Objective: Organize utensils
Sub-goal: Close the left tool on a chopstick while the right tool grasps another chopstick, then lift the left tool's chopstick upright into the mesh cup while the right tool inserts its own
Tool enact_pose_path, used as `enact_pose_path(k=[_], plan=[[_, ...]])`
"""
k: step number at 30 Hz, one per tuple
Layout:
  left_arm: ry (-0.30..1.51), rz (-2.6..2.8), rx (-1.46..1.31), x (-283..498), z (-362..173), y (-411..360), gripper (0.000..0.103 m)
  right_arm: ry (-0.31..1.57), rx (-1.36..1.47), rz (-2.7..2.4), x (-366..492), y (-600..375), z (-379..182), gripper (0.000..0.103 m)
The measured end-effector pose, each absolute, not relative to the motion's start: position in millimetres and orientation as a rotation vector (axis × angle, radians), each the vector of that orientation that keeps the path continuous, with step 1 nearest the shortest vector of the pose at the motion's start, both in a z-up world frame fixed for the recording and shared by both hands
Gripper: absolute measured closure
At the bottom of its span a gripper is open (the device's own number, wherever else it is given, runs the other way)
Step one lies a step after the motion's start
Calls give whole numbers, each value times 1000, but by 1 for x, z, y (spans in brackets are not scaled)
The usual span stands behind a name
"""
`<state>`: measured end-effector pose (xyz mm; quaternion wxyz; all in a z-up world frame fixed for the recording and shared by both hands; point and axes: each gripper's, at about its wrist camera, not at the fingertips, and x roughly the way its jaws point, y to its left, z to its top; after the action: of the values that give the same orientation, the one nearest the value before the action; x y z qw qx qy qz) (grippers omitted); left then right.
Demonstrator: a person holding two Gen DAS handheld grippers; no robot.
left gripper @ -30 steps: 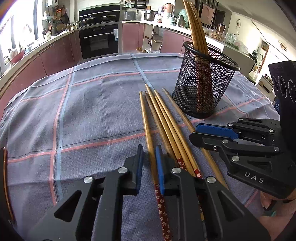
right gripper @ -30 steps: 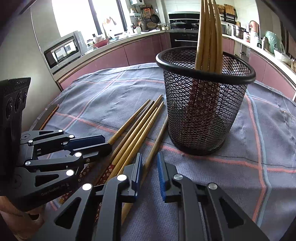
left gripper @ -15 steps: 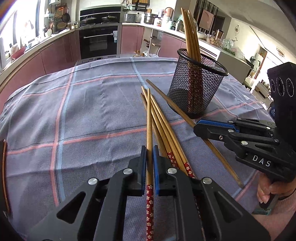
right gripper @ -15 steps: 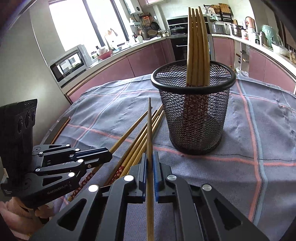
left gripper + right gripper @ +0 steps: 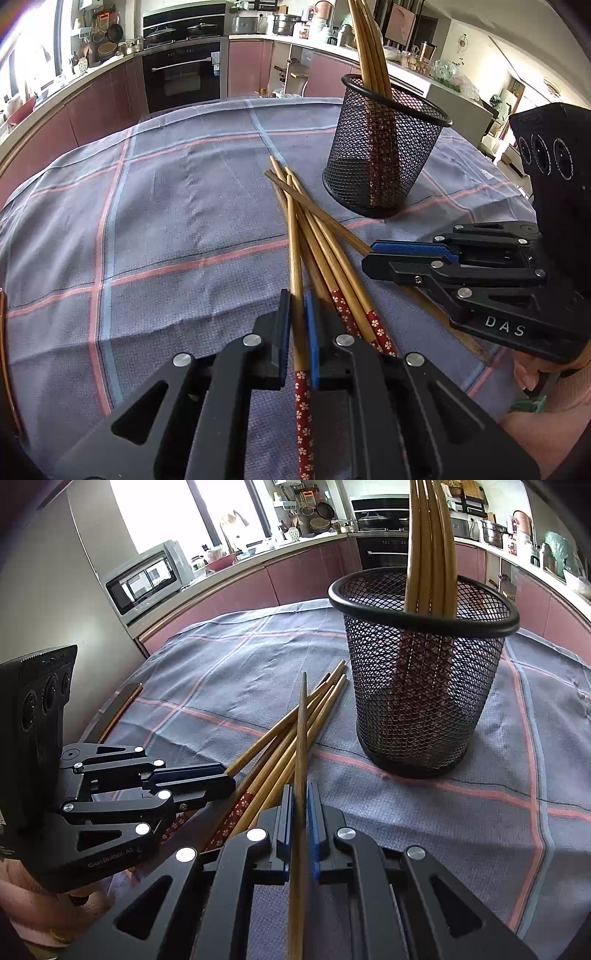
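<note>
My mesh cup (image 5: 424, 701) veils the standing chopsticks' (image 5: 428, 546) lower ends; their tips leave the frame, and my right gripper (image 5: 373, 254) covers one loose chopstick (image 5: 332, 229).

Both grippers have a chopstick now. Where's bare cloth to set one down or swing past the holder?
Bare tablecloth lies left of the loose chopsticks, out to the table edge. More lies right of the mesh holder. It is crowded between the left gripper and right gripper, where the pile nearly reaches the holder's base.
</note>
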<state>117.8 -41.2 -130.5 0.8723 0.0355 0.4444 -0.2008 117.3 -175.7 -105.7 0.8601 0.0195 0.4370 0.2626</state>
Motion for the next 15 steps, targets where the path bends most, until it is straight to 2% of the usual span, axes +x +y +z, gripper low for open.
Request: enact_pose_path(k=[6, 15], plan=[[935, -446, 83, 127, -131, -43, 91, 919, 41, 554, 124, -172, -107, 95], [939, -435, 33, 130, -129, -39, 95, 868, 45, 568, 116, -178, -95, 97]])
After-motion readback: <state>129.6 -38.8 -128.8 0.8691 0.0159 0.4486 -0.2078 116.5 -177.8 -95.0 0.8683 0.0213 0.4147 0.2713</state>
